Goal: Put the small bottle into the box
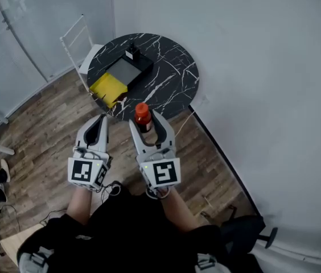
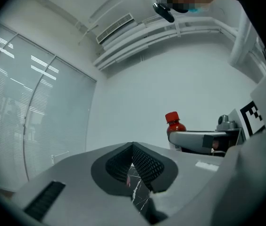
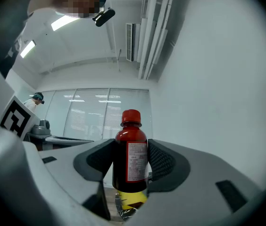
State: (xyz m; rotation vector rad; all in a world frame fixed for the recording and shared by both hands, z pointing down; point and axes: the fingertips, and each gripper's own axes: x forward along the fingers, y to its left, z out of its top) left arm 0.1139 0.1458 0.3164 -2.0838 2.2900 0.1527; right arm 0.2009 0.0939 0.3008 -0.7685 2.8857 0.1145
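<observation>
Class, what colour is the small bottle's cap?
Red. The small bottle's cap shows best in right gripper view.

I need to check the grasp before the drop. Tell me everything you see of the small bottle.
The small bottle is dark red with a red screw cap and a white, red-bordered label. It looks like glossy plastic or glass. It stands upright, off any surface, clamped at its body between the right gripper's two padded jaws, cap above them.
</observation>
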